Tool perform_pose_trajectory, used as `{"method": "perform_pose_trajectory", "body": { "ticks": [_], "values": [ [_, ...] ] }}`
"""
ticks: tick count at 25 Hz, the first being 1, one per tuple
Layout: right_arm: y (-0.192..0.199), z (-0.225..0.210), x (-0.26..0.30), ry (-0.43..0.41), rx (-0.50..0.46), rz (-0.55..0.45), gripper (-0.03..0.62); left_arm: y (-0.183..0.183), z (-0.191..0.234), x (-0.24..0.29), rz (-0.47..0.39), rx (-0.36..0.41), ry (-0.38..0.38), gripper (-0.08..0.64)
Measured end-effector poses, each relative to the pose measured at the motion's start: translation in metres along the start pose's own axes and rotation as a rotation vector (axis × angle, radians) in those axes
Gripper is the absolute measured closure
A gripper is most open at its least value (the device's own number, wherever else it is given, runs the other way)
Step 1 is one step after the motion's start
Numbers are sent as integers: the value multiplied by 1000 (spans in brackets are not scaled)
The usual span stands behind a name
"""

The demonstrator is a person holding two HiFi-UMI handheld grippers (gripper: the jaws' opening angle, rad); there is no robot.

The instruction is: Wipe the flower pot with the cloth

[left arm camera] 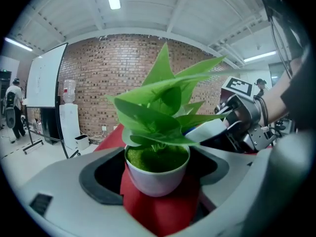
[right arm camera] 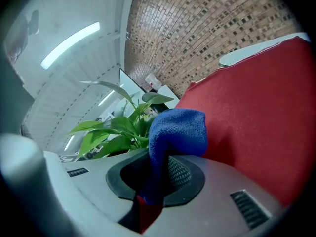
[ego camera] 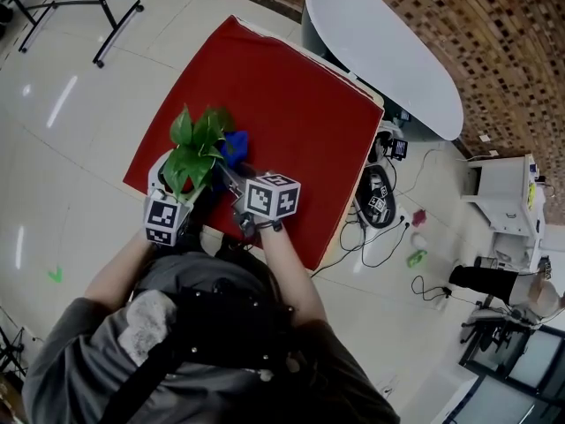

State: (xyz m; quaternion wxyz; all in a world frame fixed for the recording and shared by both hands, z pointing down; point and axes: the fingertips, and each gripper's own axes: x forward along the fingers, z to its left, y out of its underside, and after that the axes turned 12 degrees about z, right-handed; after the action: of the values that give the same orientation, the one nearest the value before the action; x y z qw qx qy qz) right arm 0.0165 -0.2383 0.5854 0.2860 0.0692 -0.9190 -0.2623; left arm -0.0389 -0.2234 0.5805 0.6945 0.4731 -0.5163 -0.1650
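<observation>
Red table [ego camera: 300, 104]: bare from middle to far and right edges. Near-left corner: taken by flower pot [left arm camera: 157, 176] clamped in left gripper [ego camera: 177, 193], leaves spreading above. Right gripper [right arm camera: 153, 186] pinching cloth [right arm camera: 178, 127] just beside.

No words, numbers or brand names can be read anywhere. The only signs are black-and-white square patterns. They are on the left cube [ego camera: 164, 219] and the right cube [ego camera: 272, 197] near the front edge of the red bench [ego camera: 291, 113]. These patterns are just blocks, with no letters in them. Everything else is too small or too blurry to read.
</observation>
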Motion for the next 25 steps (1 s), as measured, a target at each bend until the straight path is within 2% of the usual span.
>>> {"method": "perform_pose_trajectory", "body": {
  "ticks": [5, 12, 18, 25],
  "values": [
    [5, -15, 15, 30, 30, 28, 515, 0, 4, 0, -23, 14, 33, 120],
    [14, -25, 35, 110, 15, 67, 515, 3, 13, 0, -40, 45, 83, 120],
    [21, -26, 45, 225, -22, 83, 515, 6, 21, -4, -46, 94, 143, 117],
    [25, -13, 42, 263, 3, 46, 515, 4, 25, -4, -26, 187, 248, 112]
  ]
}}
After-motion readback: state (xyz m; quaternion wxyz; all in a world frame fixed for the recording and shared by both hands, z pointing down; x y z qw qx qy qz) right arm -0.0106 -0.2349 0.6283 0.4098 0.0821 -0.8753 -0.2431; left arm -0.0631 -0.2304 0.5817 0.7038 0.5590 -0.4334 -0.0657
